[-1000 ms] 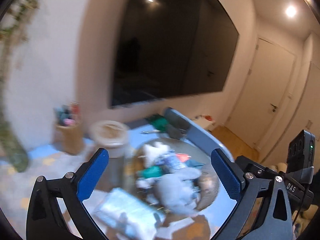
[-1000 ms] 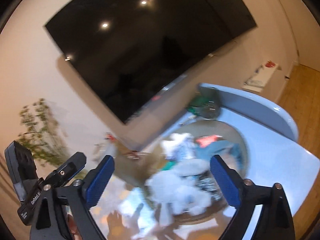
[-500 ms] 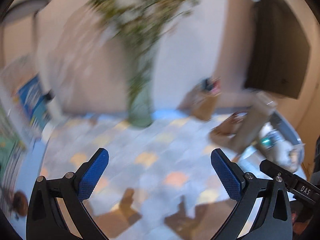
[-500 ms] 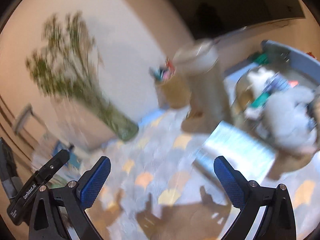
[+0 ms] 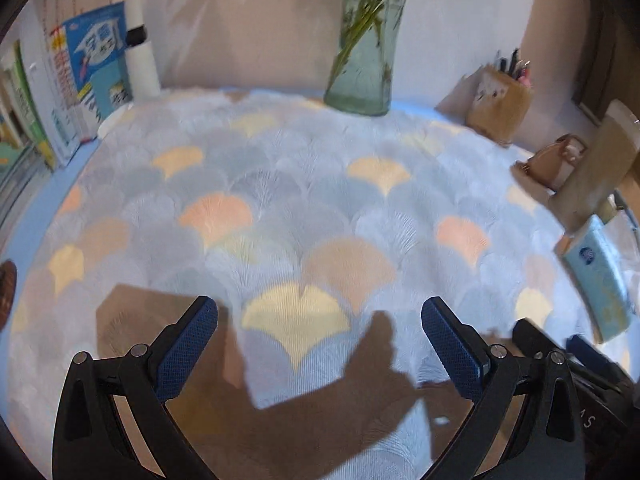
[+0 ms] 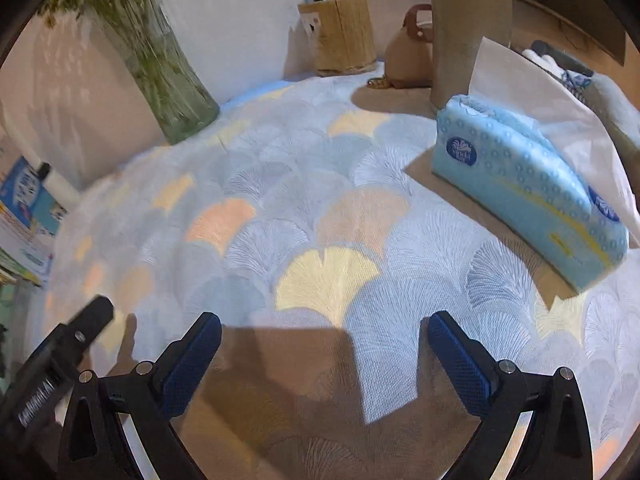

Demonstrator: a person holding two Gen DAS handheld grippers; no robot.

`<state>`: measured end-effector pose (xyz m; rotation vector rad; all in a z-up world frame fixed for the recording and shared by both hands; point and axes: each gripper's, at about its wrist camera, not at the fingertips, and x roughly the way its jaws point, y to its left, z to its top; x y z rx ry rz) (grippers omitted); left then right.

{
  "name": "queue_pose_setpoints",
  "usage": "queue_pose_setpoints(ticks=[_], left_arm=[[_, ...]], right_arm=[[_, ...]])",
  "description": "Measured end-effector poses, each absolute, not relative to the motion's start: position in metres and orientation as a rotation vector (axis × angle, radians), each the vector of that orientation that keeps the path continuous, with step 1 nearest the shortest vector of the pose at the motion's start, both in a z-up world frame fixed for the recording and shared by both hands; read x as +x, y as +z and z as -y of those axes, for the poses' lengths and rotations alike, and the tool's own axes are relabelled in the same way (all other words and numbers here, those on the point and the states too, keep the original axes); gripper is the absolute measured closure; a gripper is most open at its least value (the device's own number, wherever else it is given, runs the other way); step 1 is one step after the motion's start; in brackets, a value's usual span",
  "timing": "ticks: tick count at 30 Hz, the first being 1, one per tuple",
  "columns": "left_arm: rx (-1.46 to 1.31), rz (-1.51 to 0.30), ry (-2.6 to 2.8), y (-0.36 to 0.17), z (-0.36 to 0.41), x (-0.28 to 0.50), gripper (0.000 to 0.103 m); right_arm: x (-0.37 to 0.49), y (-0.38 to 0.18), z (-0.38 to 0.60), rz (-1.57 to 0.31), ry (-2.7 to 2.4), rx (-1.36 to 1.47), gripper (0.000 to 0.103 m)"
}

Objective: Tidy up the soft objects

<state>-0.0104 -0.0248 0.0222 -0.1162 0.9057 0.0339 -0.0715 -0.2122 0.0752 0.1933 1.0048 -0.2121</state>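
Observation:
My left gripper (image 5: 319, 322) is open over the patterned tablecloth (image 5: 304, 208), nothing between its blue pads. My right gripper (image 6: 325, 334) is also open and empty above the same cloth (image 6: 280, 208). A light blue tissue pack (image 6: 528, 184) with a white tissue sticking out lies to the right of the right gripper; it shows at the right edge of the left wrist view as the tissue pack (image 5: 600, 280). The bowl of soft toys is mostly out of view; only a sliver of pale fabric (image 6: 616, 96) shows at the far right.
A glass vase (image 5: 362, 60) with green stems stands at the back, also the vase (image 6: 168, 76). A wooden pen holder (image 6: 342, 34), a small brown bag (image 6: 412, 56) and a tall beige cylinder (image 6: 470, 28) stand at the back right. Books (image 5: 84, 72) lean at the left.
Both grippers have swung left and tilted down, away from the bowl of soft toys and the dark screen, and now face the open tablecloth. Both stay open and empty.

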Motion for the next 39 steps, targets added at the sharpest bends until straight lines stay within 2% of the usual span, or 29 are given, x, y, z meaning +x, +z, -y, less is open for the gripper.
queue_pose_setpoints(ticks=[8, 39], left_arm=[[-0.066, -0.930, 0.139, 0.007, 0.032, -0.006, 0.000], [-0.070, -0.933, 0.143, 0.008, 0.031, -0.005, 0.000]], right_arm=[[-0.071, 0.066, 0.204, -0.983, -0.331, 0.045, 0.000], [-0.073, 0.065, 0.209, -0.982, -0.329, 0.061, 0.000]])
